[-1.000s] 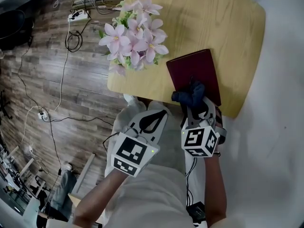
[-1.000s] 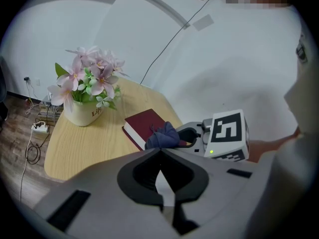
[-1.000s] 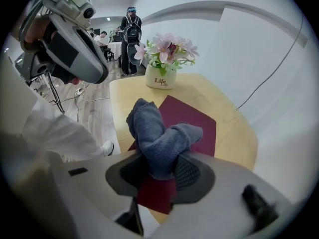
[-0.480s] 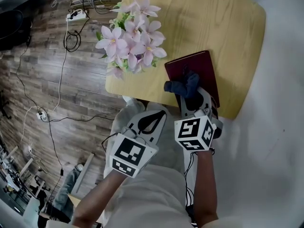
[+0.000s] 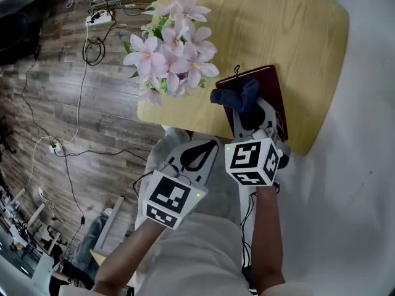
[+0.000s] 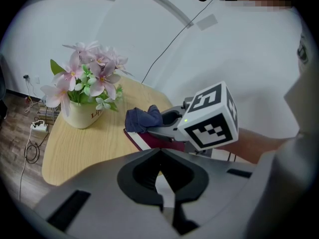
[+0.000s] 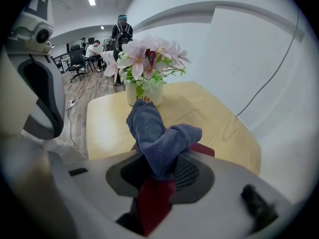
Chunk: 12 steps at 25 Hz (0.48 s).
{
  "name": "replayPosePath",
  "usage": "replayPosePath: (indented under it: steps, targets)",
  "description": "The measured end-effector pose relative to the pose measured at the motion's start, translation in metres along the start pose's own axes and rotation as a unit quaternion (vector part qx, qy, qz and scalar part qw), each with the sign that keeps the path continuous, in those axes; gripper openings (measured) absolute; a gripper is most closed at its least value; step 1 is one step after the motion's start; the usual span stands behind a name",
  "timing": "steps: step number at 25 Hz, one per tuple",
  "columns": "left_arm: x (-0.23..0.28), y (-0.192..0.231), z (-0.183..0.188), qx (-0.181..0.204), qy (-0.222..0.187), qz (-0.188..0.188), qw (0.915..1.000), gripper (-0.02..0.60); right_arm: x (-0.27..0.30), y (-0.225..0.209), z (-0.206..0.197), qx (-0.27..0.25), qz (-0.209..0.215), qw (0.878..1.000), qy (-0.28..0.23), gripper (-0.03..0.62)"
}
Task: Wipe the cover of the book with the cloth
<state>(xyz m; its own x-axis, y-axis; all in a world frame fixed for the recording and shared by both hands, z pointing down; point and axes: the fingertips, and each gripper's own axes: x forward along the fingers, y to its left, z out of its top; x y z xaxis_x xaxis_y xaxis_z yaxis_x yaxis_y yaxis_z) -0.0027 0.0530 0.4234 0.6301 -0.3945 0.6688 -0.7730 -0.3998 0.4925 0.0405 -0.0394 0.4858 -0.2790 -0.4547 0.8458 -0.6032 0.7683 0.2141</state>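
Note:
A dark red book (image 5: pixel 266 90) lies near the wooden table's (image 5: pixel 278 29) front edge. My right gripper (image 5: pixel 244 108) is shut on a bunched dark blue cloth (image 5: pixel 233 97), which rests on the book's left part and hangs over its left edge. In the right gripper view the cloth (image 7: pixel 160 133) rises from between the jaws, with the red cover (image 7: pixel 153 199) below it. My left gripper (image 5: pixel 199 159) hovers off the table near the person's body, shut and holding nothing. The left gripper view shows the cloth (image 6: pixel 142 119), the book (image 6: pixel 148 140) and the left gripper (image 6: pixel 160 150).
A pot of pink flowers (image 5: pixel 173 42) stands on the table just left of the book, close to the cloth. The pot (image 7: pixel 144 94) sits right behind the cloth in the right gripper view. Cables and a power strip (image 5: pixel 99 21) lie on the wood floor at left.
My right gripper has slid the cloth over the cover, away from the person and a little left, toward the flowers. The left gripper has hardly moved.

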Motion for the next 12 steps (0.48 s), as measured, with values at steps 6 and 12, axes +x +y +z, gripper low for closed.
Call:
replayPosePath:
  steps: [6,12]
  targets:
    - [0.002,-0.002,0.0,0.003,0.002,0.0,1.0,0.011,0.001,-0.007,0.006,0.046,0.008,0.998,-0.03,0.129]
    - [0.005,-0.011,0.0,0.009,0.003,-0.001,1.0,0.011,-0.011,-0.015,0.012,0.08,0.011,0.993,-0.084,0.13]
